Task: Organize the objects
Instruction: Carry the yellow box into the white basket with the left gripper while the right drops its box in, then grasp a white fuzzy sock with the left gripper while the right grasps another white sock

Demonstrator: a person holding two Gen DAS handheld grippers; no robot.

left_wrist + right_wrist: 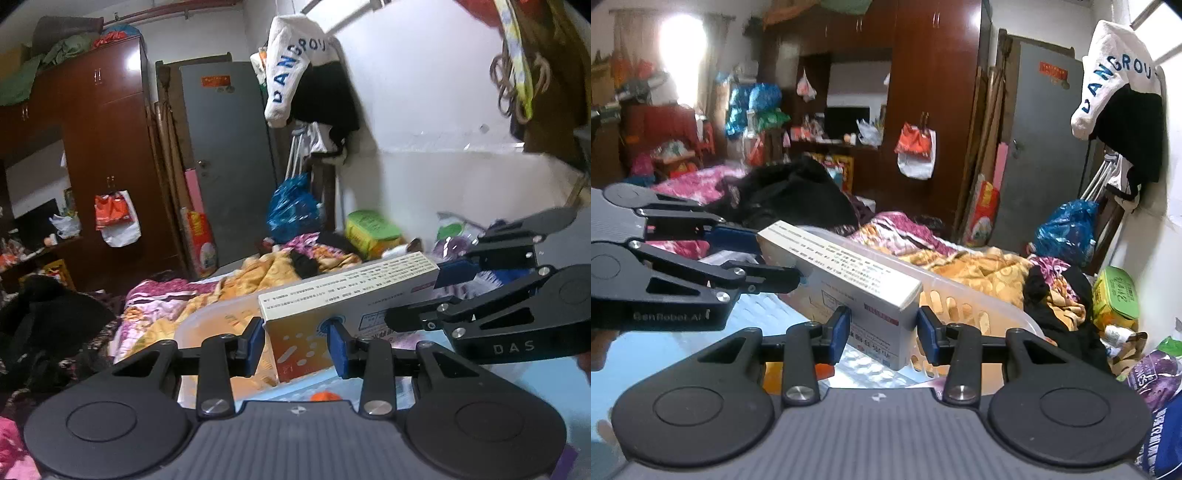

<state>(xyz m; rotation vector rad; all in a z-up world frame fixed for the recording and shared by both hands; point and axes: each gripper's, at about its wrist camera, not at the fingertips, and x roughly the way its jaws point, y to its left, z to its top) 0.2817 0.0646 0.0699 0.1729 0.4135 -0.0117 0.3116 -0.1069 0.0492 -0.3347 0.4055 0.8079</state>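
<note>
A long white and orange medicine box (347,291) is held between both grippers above a translucent plastic basket (214,325). My left gripper (297,345) has its blue pads on either side of the box's near end. My right gripper (882,334) has its blue pads on either side of the other end of the box (849,280). Each gripper shows in the other's view: the right one (436,299) and the left one (775,258). The basket (967,299) lies just behind the box, on a light blue table (665,347).
A bed with a floral blanket (229,291) and black clothes lies behind the basket. A green box (1115,295), a blue plastic bag (1063,229) and purple packets (1152,373) crowd the right. A brown wardrobe (107,155) and grey door (229,155) stand behind.
</note>
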